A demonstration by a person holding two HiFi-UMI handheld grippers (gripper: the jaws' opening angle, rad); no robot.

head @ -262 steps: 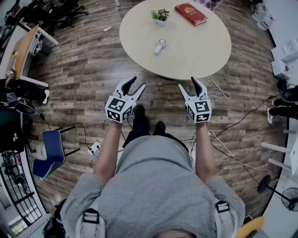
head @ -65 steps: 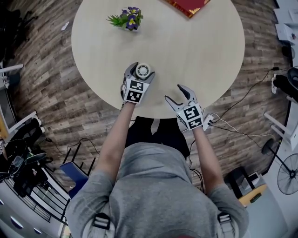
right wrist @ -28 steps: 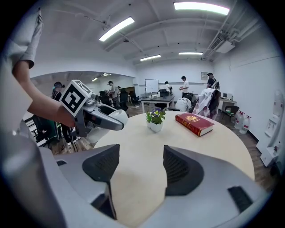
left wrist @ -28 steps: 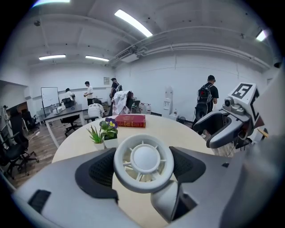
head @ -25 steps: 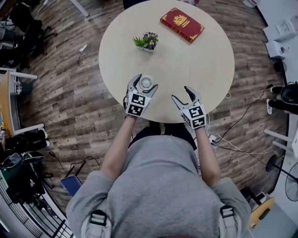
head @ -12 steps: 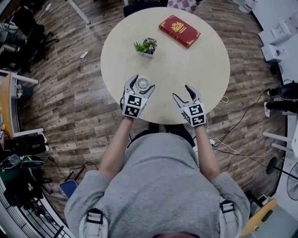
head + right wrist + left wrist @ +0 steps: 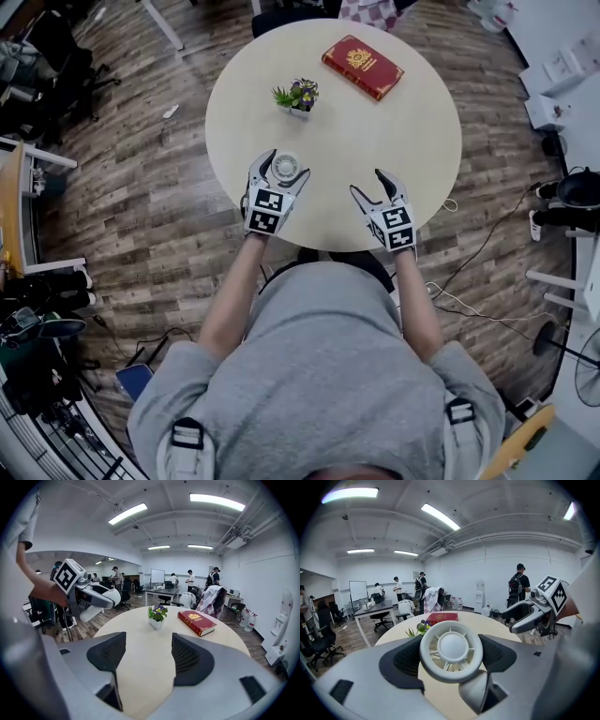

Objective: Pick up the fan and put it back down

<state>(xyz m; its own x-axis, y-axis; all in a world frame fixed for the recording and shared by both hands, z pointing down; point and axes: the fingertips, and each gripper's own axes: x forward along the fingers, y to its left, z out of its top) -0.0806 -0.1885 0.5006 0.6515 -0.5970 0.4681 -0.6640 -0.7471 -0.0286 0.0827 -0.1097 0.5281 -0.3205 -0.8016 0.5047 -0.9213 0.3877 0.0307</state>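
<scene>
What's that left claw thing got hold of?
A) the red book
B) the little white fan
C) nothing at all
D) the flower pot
B: the left gripper has its pads pressed on both sides of the round white fan, while the book and the flower pot sit farther back on the table.

A grey hooded top (image 7: pixel 319 375) is worn, with black buckles (image 7: pixel 185 435) on its shoulder straps (image 7: pixel 464 442). The grey left gripper (image 7: pixel 286 167) and right gripper (image 7: pixel 368 183) are each fitted with a white, black-marked cube (image 7: pixel 265 208) and dark dimpled pads (image 7: pixel 192 660).
</scene>
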